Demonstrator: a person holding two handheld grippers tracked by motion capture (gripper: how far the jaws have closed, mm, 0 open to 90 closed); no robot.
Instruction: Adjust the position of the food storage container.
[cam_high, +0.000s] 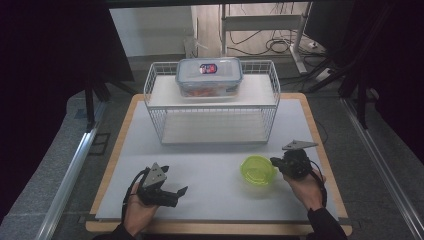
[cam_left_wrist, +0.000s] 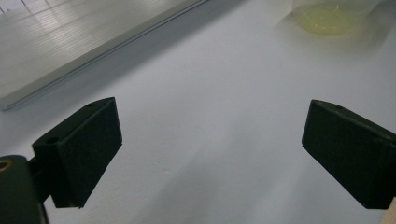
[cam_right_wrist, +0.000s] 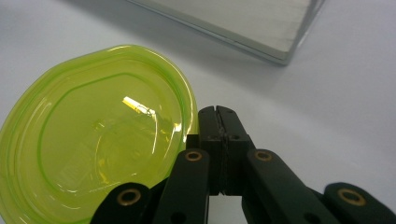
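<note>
A translucent lime-green plastic bowl (cam_high: 258, 170) sits upright on the white table mat (cam_high: 210, 165), right of centre. My right gripper (cam_high: 274, 162) is at the bowl's right rim. In the right gripper view its jaws are pressed flat together with nothing between them, and the gripper (cam_right_wrist: 218, 112) lies right beside the bowl (cam_right_wrist: 93, 140), at or touching its rim. My left gripper (cam_high: 182, 192) rests low at the front left, open wide over bare mat. In the left gripper view the gripper (cam_left_wrist: 210, 112) points toward the bowl (cam_left_wrist: 327, 16) far off.
A white wire shelf rack (cam_high: 212, 100) stands at the back of the table, with a clear lidded food container (cam_high: 209, 76) on its top tier. The rack's lower shelf (cam_right_wrist: 261, 23) lies just beyond the bowl. The table's wooden edge (cam_high: 330, 165) runs close by the right hand.
</note>
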